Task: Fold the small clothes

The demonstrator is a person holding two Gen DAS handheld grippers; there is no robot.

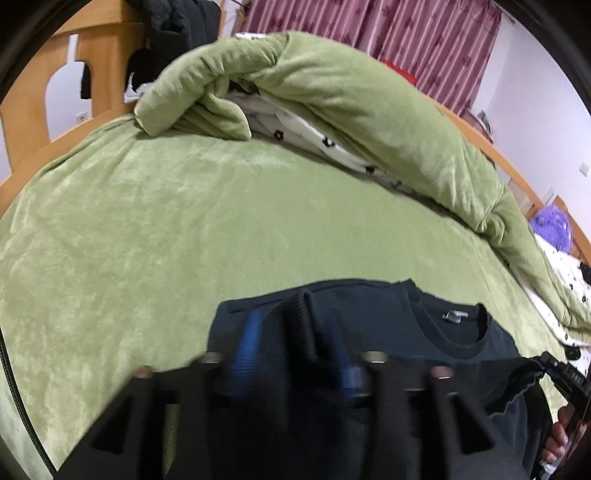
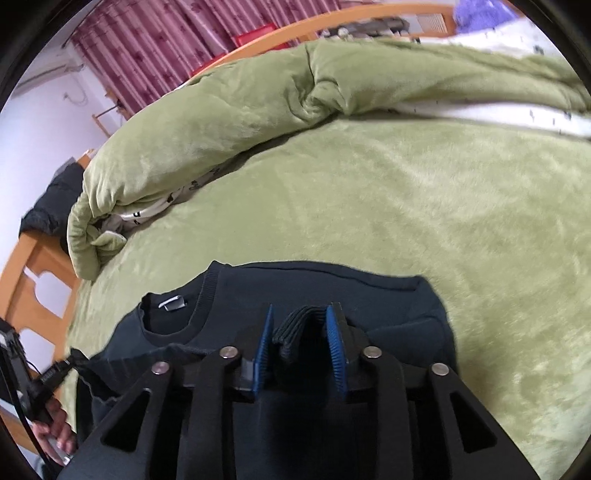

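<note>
Both grippers, left (image 1: 291, 339) and right (image 2: 301, 336), are standing part-open around released ribbed cuffs; sweater (image 2: 369, 295) fold is partly done, further folds remaining

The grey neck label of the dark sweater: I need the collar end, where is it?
The grey neck label sits inside the collar of the dark sweater, left of the right gripper, on the green plush blanket.

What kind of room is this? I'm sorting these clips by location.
Most likely a bedroom: a wooden bed frame under a green plush bedspread, a rolled-back green quilt, and pink curtains behind.
</note>
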